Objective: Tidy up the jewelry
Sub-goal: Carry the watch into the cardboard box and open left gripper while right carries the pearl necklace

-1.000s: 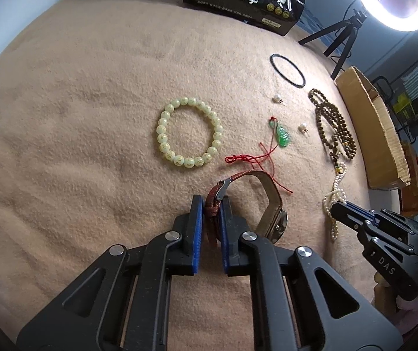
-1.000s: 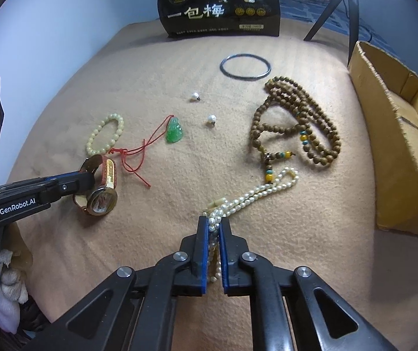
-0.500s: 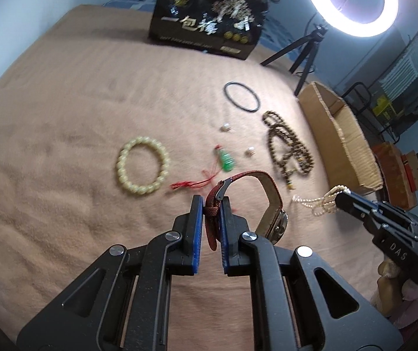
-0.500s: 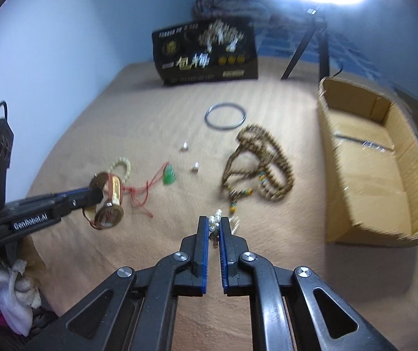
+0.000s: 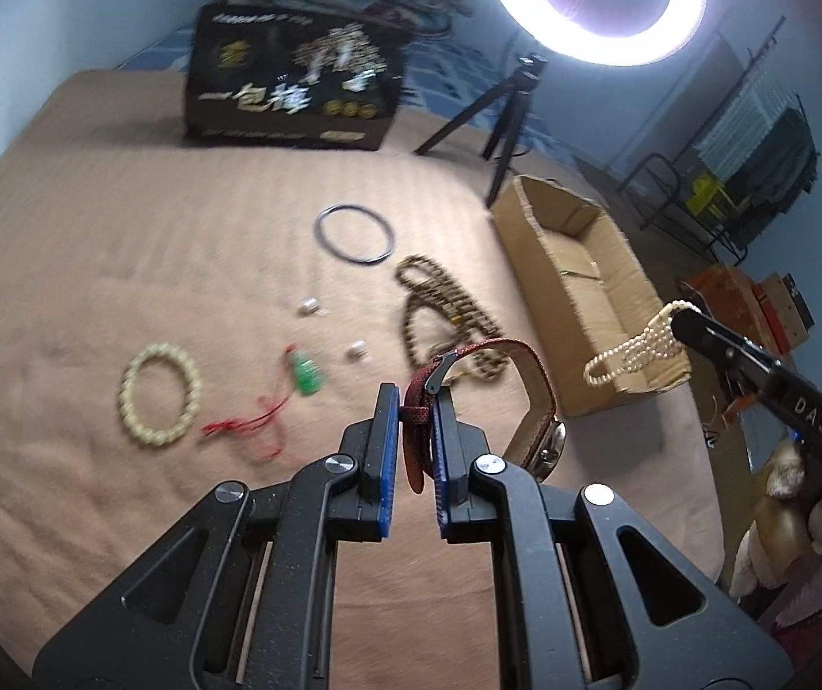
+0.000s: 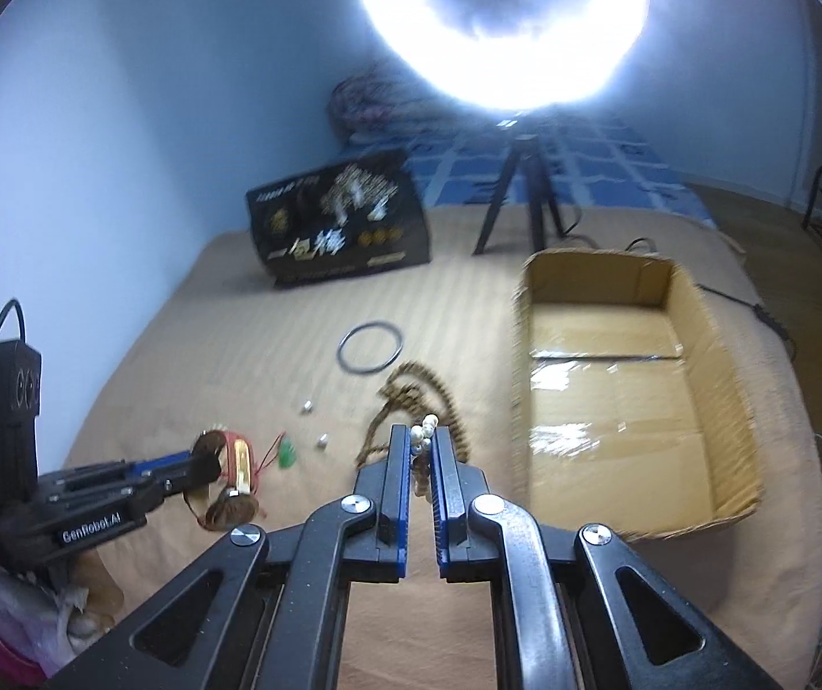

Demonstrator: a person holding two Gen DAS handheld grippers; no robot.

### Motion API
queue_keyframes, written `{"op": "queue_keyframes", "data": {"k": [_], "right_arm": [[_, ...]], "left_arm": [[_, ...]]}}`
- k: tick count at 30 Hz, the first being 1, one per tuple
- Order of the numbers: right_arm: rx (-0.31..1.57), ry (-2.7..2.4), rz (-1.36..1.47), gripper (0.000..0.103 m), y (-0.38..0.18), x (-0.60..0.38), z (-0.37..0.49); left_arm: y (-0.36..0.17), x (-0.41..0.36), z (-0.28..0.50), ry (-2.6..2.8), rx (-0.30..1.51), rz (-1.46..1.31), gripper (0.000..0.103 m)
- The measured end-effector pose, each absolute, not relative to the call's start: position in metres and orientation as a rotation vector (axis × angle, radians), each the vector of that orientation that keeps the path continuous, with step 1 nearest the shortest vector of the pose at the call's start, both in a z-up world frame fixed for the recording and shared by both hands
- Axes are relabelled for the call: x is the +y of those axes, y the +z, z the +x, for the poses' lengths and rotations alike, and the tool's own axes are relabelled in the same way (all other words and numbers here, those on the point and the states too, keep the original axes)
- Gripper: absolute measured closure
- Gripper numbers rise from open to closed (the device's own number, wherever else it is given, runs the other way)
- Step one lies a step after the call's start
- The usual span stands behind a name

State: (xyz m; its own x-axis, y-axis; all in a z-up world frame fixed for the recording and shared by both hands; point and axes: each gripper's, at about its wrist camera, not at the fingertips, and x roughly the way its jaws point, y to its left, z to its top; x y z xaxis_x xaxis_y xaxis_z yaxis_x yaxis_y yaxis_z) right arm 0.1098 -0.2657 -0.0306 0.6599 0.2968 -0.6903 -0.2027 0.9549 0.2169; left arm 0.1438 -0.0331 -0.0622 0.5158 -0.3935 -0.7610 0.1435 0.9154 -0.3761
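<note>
Two pieces lifted off the tan blanket (image 5: 123, 241) so far – none yet inside the cardboard box (image 6: 612, 379), seemingly bare within. Left gripper (image 5: 415, 420), at 6 o'clock in the left wrist view, clamped narrow on the red strap of a wristwatch (image 5: 526, 397), its case dangling just right of the jaws. Right gripper (image 6: 422, 448) pinched nearly shut on a white pearl strand (image 5: 635, 348), hanging in loops at 3 o'clock in the left view, in front of the box's near end. Left lying on the blanket, well apart from both tools: pale bead bracelet (image 5: 159, 397) at 9 o'clock, green pendant (image 5: 308, 376) on a red cord just left of centre, two small silvery pieces (image 5: 312, 306) near centre – too blurred to identify, dark bangle (image 5: 354, 233) toward 12 o'clock, brown bead necklace (image 5: 439, 310) heaped just right of centre. Black printed box (image 5: 295, 86) upright at 12 o'clock, ring light (image 5: 595, 0) on a tripod at 1 o'clock. Judged early in the job: both carried pieces apparently bound for the box at 2 o'clock, six loose items waiting.
</note>
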Motion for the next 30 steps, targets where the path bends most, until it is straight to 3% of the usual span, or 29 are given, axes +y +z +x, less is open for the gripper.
{"op": "queue_keyframes", "data": {"k": [13, 30], "right_arm": [[0.772, 0.157, 0.173, 0.099, -0.021, -0.332, 0.124], [0.867, 0.061, 0.191, 0.099, -0.061, -0.377, 0.151]], "left_arm": [[-0.039, -0.127, 0.192, -0.462, 0.952, -0.218, 0.094], [-0.068, -0.204, 0.247, -0.464, 1.032, -0.206, 0.094]]}}
